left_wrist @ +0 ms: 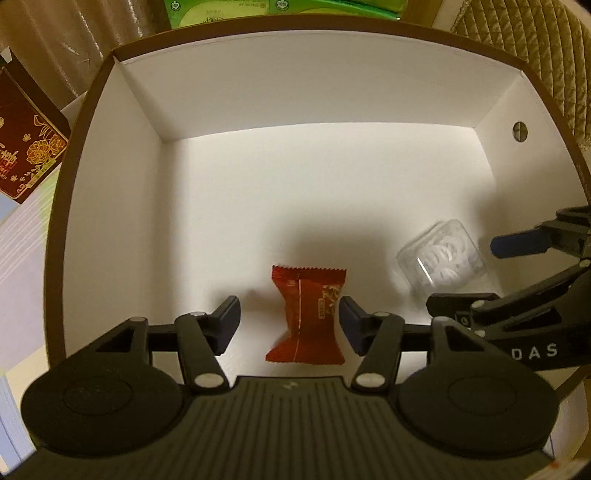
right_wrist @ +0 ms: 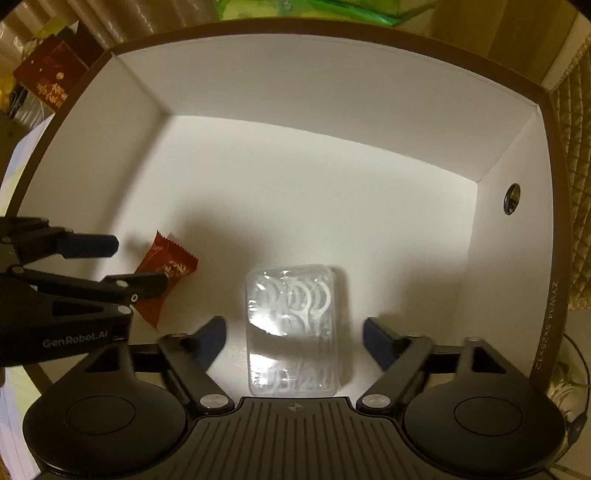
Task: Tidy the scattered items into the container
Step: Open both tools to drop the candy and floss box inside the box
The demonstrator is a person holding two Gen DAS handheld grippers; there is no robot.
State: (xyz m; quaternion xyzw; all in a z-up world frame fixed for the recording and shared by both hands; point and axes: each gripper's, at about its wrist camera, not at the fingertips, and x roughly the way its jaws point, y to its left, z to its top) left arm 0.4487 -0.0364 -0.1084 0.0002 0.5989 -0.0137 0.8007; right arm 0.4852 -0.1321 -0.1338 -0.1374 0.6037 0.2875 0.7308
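A brown-rimmed cardboard box [left_wrist: 314, 81] with a white inside fills both views. In the left wrist view a red candy wrapper [left_wrist: 306, 314] sits over the box floor between the fingers of my left gripper [left_wrist: 290, 314]. The jaws stand apart and neither pad presses on it. My right gripper [right_wrist: 294, 328] is open around a clear plastic case of white floss picks [right_wrist: 291, 328], with a gap on each side. That case [left_wrist: 441, 256] looks blurred in the left wrist view. The red candy wrapper [right_wrist: 168, 267] and the left gripper [right_wrist: 140, 263] show at the left of the right wrist view.
The box wall [right_wrist: 314, 85] stands high on all sides, with a round metal eyelet [right_wrist: 512, 198] in the right wall. Outside lie a dark red gift box with gold flowers [left_wrist: 26, 155], green packets [left_wrist: 280, 7] and quilted beige fabric [left_wrist: 535, 55].
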